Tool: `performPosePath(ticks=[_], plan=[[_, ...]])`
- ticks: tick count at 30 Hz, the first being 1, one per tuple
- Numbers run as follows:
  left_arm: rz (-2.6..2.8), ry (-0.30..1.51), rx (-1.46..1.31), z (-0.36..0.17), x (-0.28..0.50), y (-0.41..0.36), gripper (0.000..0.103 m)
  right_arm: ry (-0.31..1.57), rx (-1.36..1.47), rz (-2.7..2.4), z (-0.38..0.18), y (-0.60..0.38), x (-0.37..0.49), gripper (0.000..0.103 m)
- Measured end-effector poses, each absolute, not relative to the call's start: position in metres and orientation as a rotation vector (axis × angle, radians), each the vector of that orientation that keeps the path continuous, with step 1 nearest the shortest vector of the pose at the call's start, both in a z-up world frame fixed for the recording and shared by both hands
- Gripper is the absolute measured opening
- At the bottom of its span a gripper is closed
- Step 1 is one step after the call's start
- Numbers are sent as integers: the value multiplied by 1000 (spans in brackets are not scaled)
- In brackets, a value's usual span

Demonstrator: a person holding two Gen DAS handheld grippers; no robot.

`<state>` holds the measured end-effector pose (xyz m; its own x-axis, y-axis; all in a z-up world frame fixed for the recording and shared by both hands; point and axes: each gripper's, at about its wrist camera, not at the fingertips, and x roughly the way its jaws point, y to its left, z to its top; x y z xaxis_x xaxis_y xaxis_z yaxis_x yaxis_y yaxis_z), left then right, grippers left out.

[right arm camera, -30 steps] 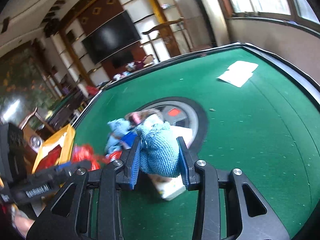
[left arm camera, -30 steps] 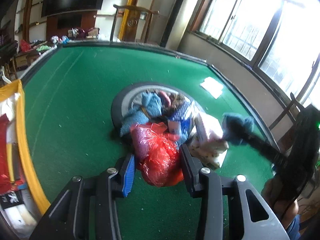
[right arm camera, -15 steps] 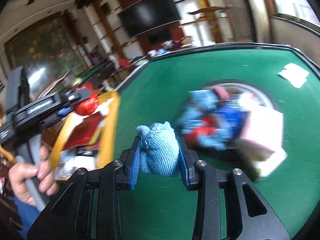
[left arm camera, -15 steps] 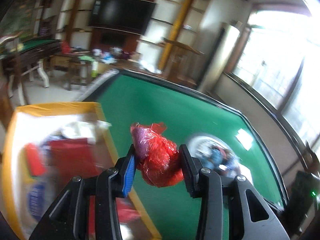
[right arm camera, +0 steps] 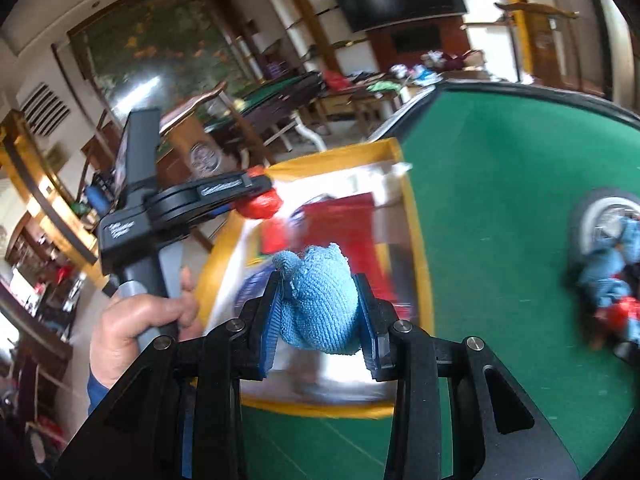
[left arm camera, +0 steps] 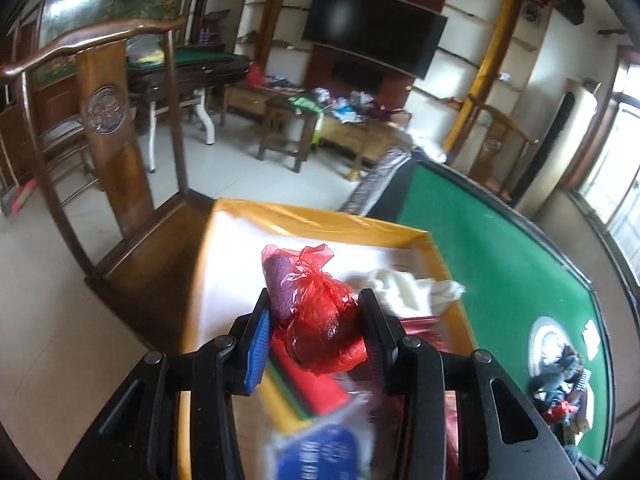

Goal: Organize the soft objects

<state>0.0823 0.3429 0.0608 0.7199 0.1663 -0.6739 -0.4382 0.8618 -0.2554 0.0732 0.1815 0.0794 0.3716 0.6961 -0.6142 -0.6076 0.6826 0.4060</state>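
Carved wooden chair (left arm camera: 108,128), wall television (left arm camera: 372,36), pale tiled floor (left arm camera: 240,172).

A green felt desk (right arm camera: 500,208) carries a yellow-rimmed box (right arm camera: 418,220) at its edge, a round tyre-like ring (right arm camera: 582,220) heaped with soft items, and white paper (left arm camera: 591,332) beyond it.

Both wrist cameras are looking steeply down along their fingers, close above the yellow-rimmed box (left arm camera: 320,222) (right arm camera: 416,216), sharing it.
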Motion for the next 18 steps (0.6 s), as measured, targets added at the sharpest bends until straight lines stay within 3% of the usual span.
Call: performPosePath(ticks=[10,18], plan=[[398,746,-368,52,86,343,42,906,73,895,44,227,70,34],[388,776,-349,47,87,342,42,882,-16,885,48,237,69,37]])
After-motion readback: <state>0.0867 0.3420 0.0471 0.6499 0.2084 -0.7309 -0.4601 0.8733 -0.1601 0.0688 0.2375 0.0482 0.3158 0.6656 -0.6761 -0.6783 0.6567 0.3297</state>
